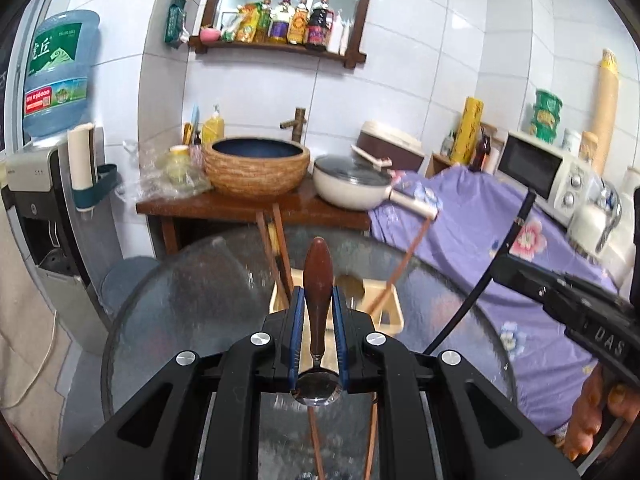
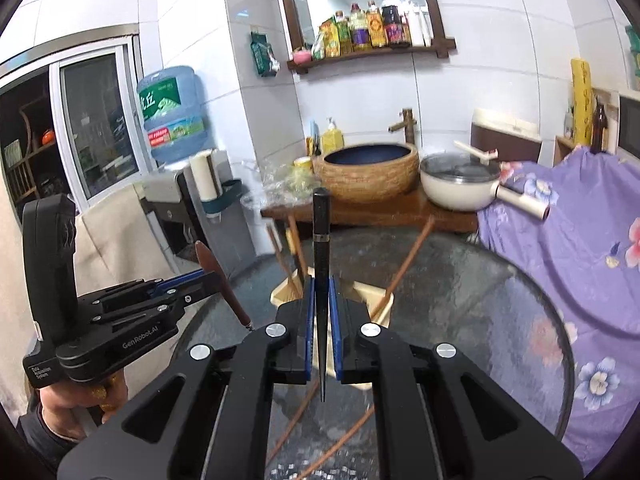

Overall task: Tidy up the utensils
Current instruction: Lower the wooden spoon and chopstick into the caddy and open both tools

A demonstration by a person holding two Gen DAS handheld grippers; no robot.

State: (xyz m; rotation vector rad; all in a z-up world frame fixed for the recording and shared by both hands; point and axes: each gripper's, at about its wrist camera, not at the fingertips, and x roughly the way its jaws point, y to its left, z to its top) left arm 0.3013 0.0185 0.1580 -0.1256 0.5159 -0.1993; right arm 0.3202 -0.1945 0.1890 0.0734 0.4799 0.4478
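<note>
My left gripper point(image 1: 316, 300) is shut on a spoon with a brown wooden handle point(image 1: 318, 280); its metal bowl point(image 1: 316, 390) sits near the camera. The gripper hovers above a cream utensil holder point(image 1: 390, 314) on the round glass table point(image 1: 192, 280). Brown chopsticks point(image 1: 400, 272) stand in the holder. My right gripper point(image 2: 321, 292) is shut on a black chopstick point(image 2: 321, 240), held upright over the same holder point(image 2: 378, 294). The left gripper point(image 2: 192, 280) with its spoon shows at left in the right wrist view. Two brown chopsticks point(image 2: 352, 428) lie on the table below.
Behind the table stands a wooden stand point(image 1: 256, 204) with a woven basin point(image 1: 256, 168) and a lidded white pan point(image 1: 352, 186). A purple flowered cloth point(image 1: 480, 216) covers a counter at right with a microwave point(image 1: 540, 168). A water dispenser point(image 1: 44, 184) is at left.
</note>
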